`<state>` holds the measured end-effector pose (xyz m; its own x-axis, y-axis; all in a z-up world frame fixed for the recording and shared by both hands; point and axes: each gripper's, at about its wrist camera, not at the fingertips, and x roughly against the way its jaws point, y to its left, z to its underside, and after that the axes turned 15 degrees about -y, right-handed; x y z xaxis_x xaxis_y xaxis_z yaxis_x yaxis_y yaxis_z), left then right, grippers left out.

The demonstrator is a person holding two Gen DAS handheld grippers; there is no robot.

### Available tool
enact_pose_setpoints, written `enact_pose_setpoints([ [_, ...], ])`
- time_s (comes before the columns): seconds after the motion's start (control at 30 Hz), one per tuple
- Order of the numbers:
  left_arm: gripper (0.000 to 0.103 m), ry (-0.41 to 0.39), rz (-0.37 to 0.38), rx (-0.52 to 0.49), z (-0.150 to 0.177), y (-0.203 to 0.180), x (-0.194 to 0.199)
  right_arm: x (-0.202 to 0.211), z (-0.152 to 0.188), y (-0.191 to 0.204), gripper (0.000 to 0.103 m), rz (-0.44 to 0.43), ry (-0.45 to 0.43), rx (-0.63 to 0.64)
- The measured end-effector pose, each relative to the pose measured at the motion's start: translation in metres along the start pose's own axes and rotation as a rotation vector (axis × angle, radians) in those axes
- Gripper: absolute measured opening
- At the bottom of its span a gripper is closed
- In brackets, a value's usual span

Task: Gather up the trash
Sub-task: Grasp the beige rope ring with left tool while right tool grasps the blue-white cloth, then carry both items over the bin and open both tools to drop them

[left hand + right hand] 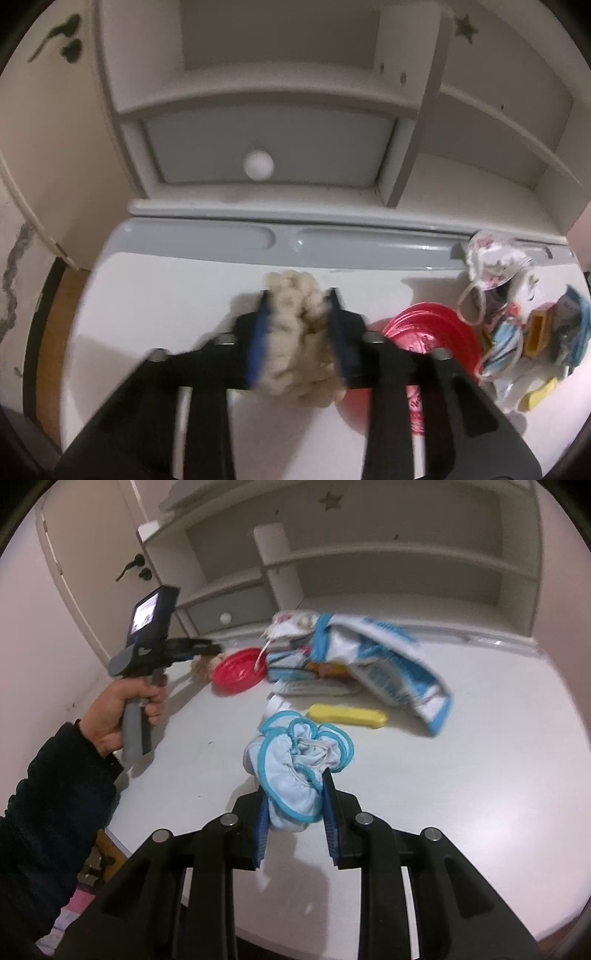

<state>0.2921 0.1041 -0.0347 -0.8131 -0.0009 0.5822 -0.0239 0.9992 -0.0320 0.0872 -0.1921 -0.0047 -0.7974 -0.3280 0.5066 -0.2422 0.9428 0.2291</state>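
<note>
Gripping a beige wad (295,332) in my left claw (299,295) and a blue cloth (295,768) in my right claw (295,775), I faced a red lid (240,668), yellow bar (347,715) and wrappers (388,664) on the table (480,757).

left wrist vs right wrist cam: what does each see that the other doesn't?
Left wrist only: the left gripper close up, shut on a beige crumpled wad.
Right wrist only: the right gripper shut on a light blue cloth item with turquoise trim, and the person's left hand holding the other gripper's handle.
Both: white desk, red lid, yellow bar, drawer knob.
</note>
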Motion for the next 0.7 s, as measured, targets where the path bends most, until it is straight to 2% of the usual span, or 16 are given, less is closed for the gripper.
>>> enact_pose_setpoints([
  [0.1, 0.022, -0.072, -0.031, -0.021, -0.009, -0.003, 0.039, 0.03, -0.002, -0.017, 0.025, 0.052, -0.052, -0.007],
  [0.17, 0.021, -0.117, -0.033, -0.038, -0.011, -0.013, 0.07, 0.062, 0.0, -0.039, 0.025, 0.123, -0.102, -0.022],
  [0.23, 0.021, -0.16, -0.006, -0.052, -0.009, -0.033, 0.102, 0.091, 0.006, -0.061, 0.025, 0.196, -0.137, -0.048],
  [0.3, 0.021, -0.191, 0.045, -0.074, -0.006, -0.069, 0.129, 0.121, 0.017, -0.088, 0.025, 0.28, -0.165, -0.081],
  [0.37, 0.021, -0.211, 0.131, -0.097, 0.002, -0.106, 0.152, 0.153, 0.033, -0.118, 0.025, 0.389, -0.185, -0.114],
  [0.4, 0.021, -0.22, 0.192, -0.113, 0.009, -0.13, 0.165, 0.174, 0.046, -0.14, 0.025, 0.473, -0.193, -0.138],
  [0.47, 0.021, -0.229, 0.3, -0.147, 0.021, -0.174, 0.187, 0.206, 0.071, -0.172, 0.025, 0.583, -0.197, -0.196],
  [0.63, 0.021, -0.191, 0.632, -0.272, 0.079, -0.311, 0.241, 0.269, 0.141, -0.245, 0.025, 0.806, -0.155, -0.369],
  [0.7, 0.021, -0.168, 0.729, -0.32, 0.106, -0.356, 0.258, 0.285, 0.169, -0.27, 0.025, 0.872, -0.127, -0.437],
])
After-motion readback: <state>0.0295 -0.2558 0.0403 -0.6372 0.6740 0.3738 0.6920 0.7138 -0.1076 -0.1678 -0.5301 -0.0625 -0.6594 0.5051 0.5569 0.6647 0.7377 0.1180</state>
